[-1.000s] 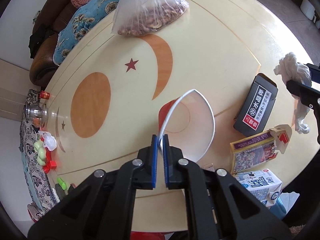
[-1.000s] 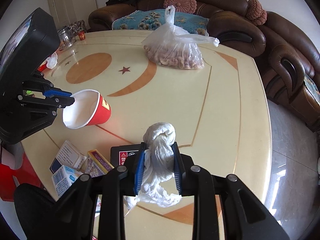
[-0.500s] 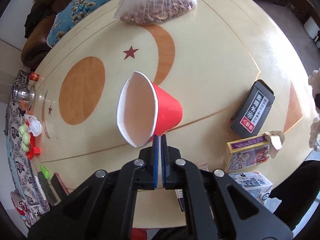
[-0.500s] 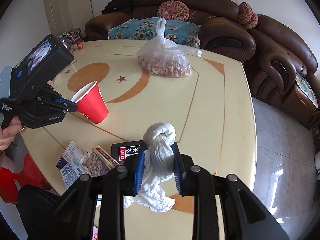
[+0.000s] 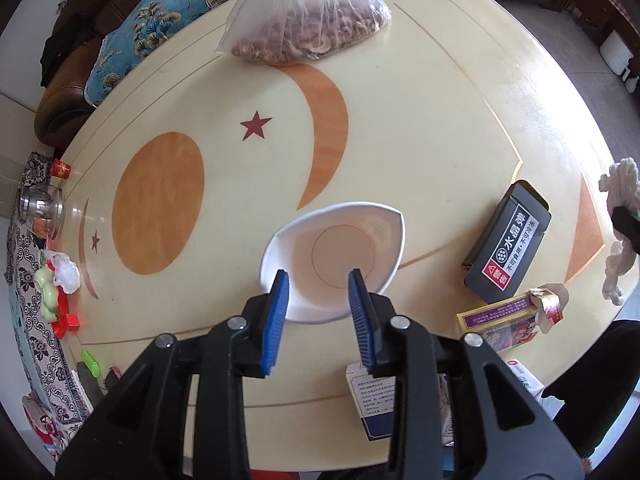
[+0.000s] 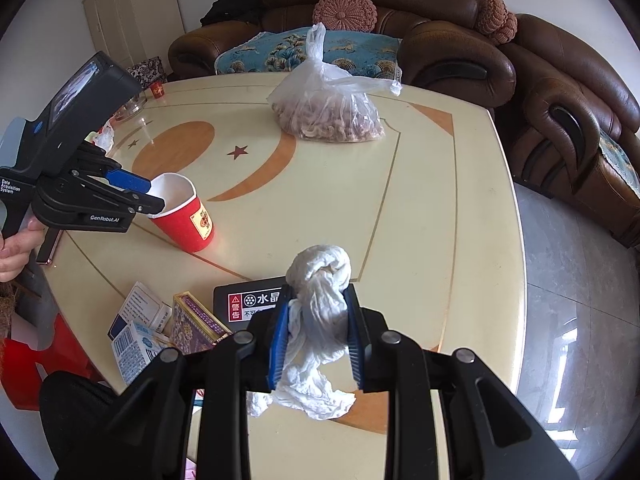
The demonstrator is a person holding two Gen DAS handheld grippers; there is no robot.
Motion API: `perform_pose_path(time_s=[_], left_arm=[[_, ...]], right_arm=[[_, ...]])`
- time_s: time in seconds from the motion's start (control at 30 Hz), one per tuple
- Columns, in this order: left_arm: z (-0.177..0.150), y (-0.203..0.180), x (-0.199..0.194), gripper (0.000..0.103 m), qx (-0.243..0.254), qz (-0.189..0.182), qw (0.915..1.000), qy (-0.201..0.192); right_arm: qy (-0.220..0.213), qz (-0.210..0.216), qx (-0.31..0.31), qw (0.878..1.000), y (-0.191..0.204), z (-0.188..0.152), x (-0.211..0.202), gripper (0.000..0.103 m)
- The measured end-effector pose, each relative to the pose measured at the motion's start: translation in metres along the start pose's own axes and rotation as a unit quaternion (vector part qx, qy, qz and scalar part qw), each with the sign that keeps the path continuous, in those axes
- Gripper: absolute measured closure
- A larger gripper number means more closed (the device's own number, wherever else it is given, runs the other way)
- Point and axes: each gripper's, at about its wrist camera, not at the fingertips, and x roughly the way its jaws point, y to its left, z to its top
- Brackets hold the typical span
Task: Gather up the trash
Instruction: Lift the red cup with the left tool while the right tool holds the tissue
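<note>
A red paper cup [image 6: 188,220] with a white inside [image 5: 332,256] stands upright on the cream table [image 5: 420,120]; its rim is squashed to a point. My left gripper [image 5: 318,274] hovers over the cup's near rim. Its jaws are opening, and the blue pads stand apart from the rim without pressing on it. In the right wrist view the left gripper [image 6: 154,200] sits at the cup's mouth. My right gripper [image 6: 319,292] is shut on a crumpled white tissue [image 6: 320,276], held above the table's near right edge. The tissue [image 5: 618,184] also shows at the left wrist view's right edge.
A black box [image 5: 506,240], a torn purple box [image 5: 500,320] and white-and-blue cartons [image 6: 136,332] lie near the front edge. A plastic bag of nuts [image 5: 304,28] sits at the far side. A glass jar [image 5: 40,204] stands far left. Brown sofas [image 6: 560,100] lie beyond.
The cup, pinched by its rim and tipped sideways before, now stands upright on the table. The left jaws have come apart off the rim. The right gripper keeps its hold on the tissue.
</note>
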Motion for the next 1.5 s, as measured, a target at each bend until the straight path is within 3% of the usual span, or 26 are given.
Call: perform_pose_path(time_s=[0.6, 0.93, 1.0, 1.07, 1.17, 1.5], left_arm=[[0.001, -0.029, -0.009, 0.061, 0.056, -0.045, 0.9974, 0.000], [0.005, -0.032, 0.022, 0.061, 0.054, -0.031, 0.9976, 0.030], [0.006, -0.032, 0.024, 0.067, 0.055, -0.026, 0.9976, 0.031], [0.006, -0.032, 0.028, 0.085, 0.056, -0.022, 0.9975, 0.038], [0.005, -0.035, 0.028, 0.093, 0.063, -0.014, 0.9972, 0.038], [-0.004, -0.032, 0.009, 0.098, 0.057, 0.006, 0.9982, 0.018]], right_arm=[[0.007, 0.008, 0.006, 1.000, -0.005, -0.004, 0.008, 0.077], [0.015, 0.008, 0.008, 1.000, -0.010, -0.008, 0.014, 0.077], [0.017, 0.010, 0.011, 1.000, -0.012, -0.008, 0.017, 0.077], [0.019, 0.011, 0.014, 1.000, -0.014, -0.008, 0.019, 0.077], [0.021, 0.012, 0.015, 1.000, -0.014, -0.007, 0.021, 0.077], [0.009, 0.008, 0.010, 1.000, -0.007, -0.008, 0.002, 0.077]])
